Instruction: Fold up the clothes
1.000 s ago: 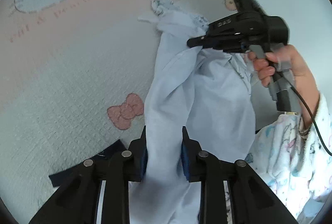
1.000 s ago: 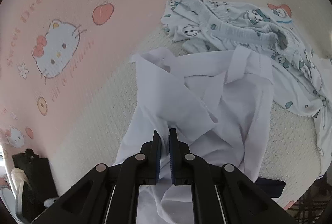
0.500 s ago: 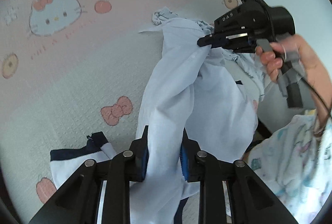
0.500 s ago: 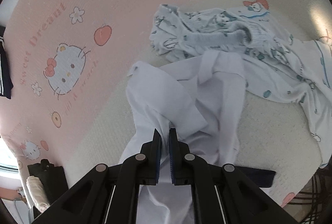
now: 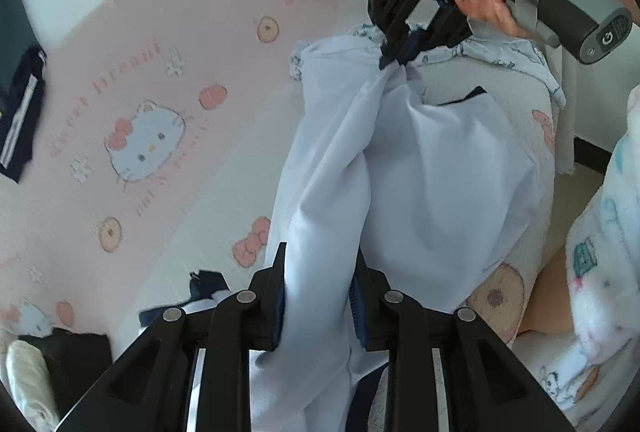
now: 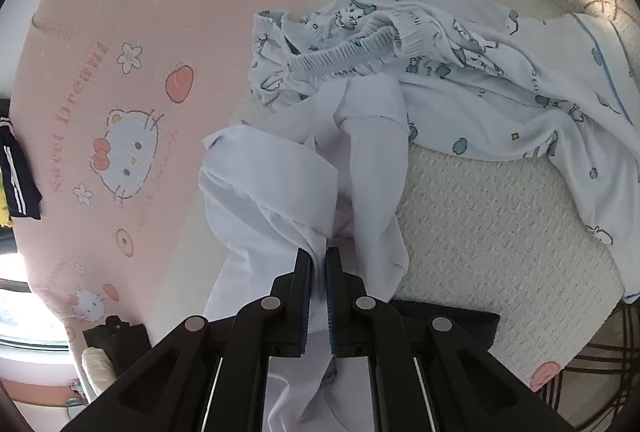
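Both grippers, left [image 5: 318,292] and right [image 6: 318,286], hold the white shirt [image 5: 420,160] in their jaws above the bed [image 6: 500,216]

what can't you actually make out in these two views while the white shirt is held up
- Left gripper: the white shirt fills the gap between its fingers, hiding the pad contact.
- Shirt's lower hem: cut off by the bottom edge in both views.
- Dark garment, left wrist view: blurred and clipped by the rim.
- Bedsheet under the printed pyjamas: covered.
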### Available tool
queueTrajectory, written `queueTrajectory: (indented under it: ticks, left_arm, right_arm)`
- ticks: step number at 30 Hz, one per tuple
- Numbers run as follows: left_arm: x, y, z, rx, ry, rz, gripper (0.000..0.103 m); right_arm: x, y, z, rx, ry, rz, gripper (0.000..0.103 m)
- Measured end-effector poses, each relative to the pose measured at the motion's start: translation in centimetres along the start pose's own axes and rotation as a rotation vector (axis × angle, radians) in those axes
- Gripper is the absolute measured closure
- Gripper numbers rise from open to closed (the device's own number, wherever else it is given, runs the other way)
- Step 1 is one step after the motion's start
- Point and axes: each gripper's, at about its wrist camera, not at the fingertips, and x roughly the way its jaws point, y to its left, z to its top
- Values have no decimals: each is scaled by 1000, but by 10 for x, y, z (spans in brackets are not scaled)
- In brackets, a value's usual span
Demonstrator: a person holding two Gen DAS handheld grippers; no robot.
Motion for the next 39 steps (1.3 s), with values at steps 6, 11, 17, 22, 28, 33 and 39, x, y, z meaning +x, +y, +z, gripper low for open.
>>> queueTrajectory:
  ticks: [6, 11, 17, 22, 28, 33, 39]
  left_arm:
    - [7, -13, -10, 46, 19, -46, 81]
    - [16, -18, -20, 50, 12, -25, 79]
    - [-1, 1, -3, -7, 28, -82, 73]
    - [-20, 28, 10, -75, 10, -108, 36]
    - [-40, 64, 22, -114, -62, -73, 35]
    - [-47, 98, 28, -173, -100, -56, 36]
    - [0, 146, 15, -373, 31, -246, 36]
  right_arm:
    - [-3, -10, -2, 9, 2, -4, 98]
    - [-4, -15, -5, 17, 15, 1, 98]
    - [-2, -8, -7, -18, 28, -25, 97]
    - [-5, -5, -8, -3, 24, -21, 62]
    - [-15, 1, -8, 49, 8, 36, 50]
    - [-22, 24, -14, 49, 8, 91, 50]
    - [-17, 63, -23, -39, 60, 91, 50]
